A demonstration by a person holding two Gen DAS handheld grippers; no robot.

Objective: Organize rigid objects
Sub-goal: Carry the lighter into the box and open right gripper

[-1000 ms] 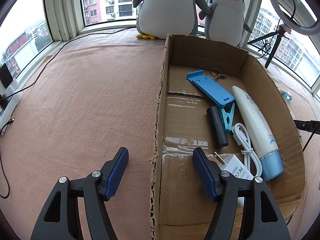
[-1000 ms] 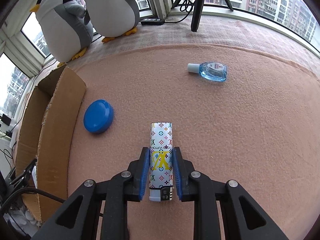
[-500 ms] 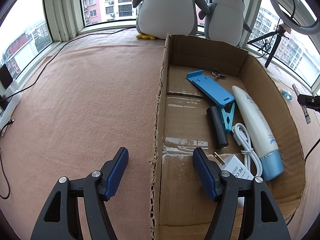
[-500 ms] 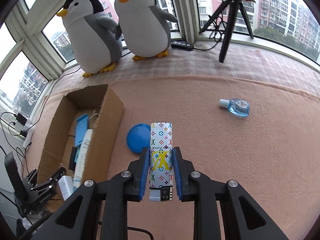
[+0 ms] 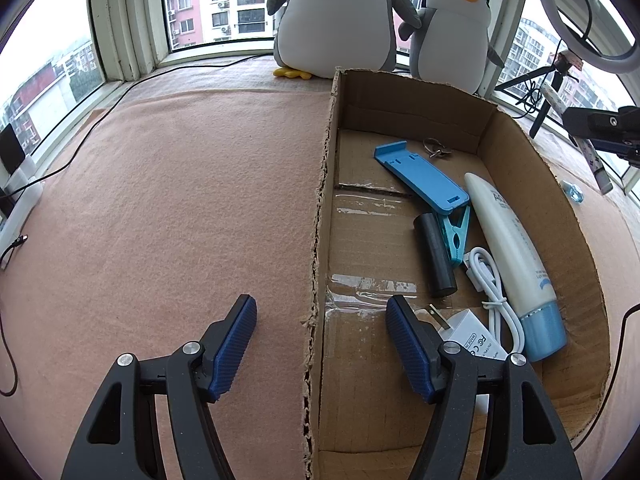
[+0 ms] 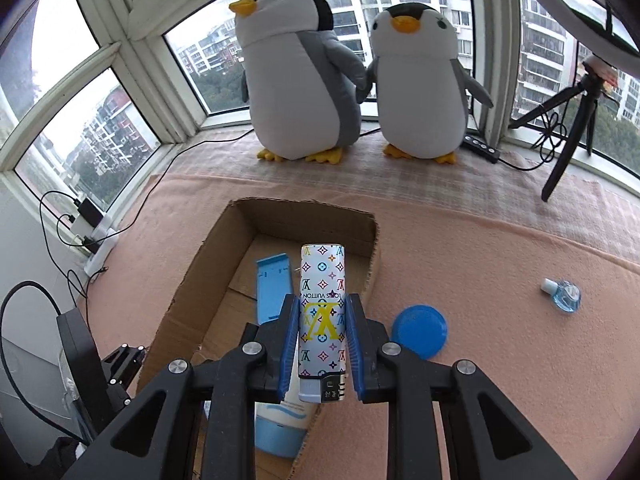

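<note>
Right gripper (image 6: 322,344) pinching the lighter (image 6: 322,320) above the box (image 6: 370,258), left gripper (image 5: 320,344) spread idle astride the box's near wall; lower over bare cardboard ahead-left of the fingers, clear of the tube (image 6: 280,428), then release.

Black hand-held gripper (image 5: 320,344) arms, ribbed blue pads (image 5: 234,350), silver screws.

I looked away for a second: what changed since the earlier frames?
The right gripper, shut on the patterned lighter, lifted it off the mat and carried it left over the cardboard box. The left gripper stayed open astride the box wall; the box contents did not move.
</note>
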